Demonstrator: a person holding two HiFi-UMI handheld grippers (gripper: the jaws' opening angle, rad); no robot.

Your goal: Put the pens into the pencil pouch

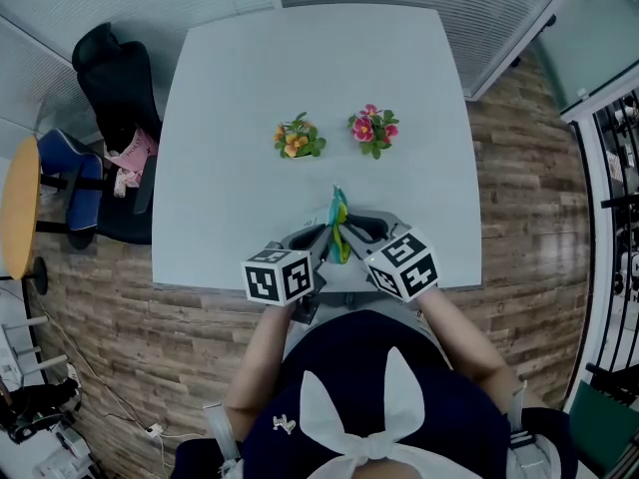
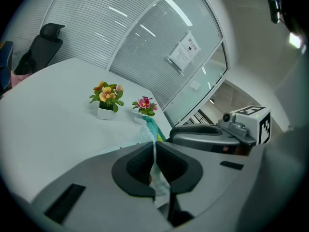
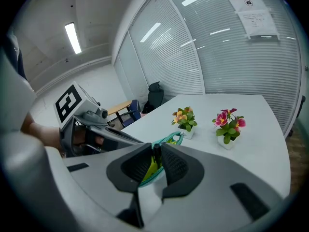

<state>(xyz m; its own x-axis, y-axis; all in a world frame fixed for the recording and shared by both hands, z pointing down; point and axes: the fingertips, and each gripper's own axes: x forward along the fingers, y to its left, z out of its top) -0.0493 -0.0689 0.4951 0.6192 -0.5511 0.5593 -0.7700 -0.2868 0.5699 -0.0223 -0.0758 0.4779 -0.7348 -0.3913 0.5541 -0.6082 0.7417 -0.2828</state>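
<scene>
A teal pencil pouch (image 1: pixel 339 226) hangs between my two grippers above the table's near edge. My left gripper (image 2: pixel 154 153) is shut on the pale teal fabric of the pouch (image 2: pixel 148 127), which runs up between its pads. My right gripper (image 3: pixel 156 154) is shut on a dark pen (image 3: pixel 155 148) that stands upright at the pouch's mouth, beside something yellow-green (image 3: pixel 148 169) inside the teal rim (image 3: pixel 170 140). In the head view the left gripper (image 1: pixel 321 238) and right gripper (image 1: pixel 351 234) meet tip to tip at the pouch.
The pale table (image 1: pixel 300 58) carries an orange flower pot (image 1: pixel 299 140) and a pink flower pot (image 1: pixel 373 131) beyond the pouch. A black office chair (image 1: pixel 115 98) and a blue chair (image 1: pixel 70 173) stand at the left. Glass walls with blinds surround the room.
</scene>
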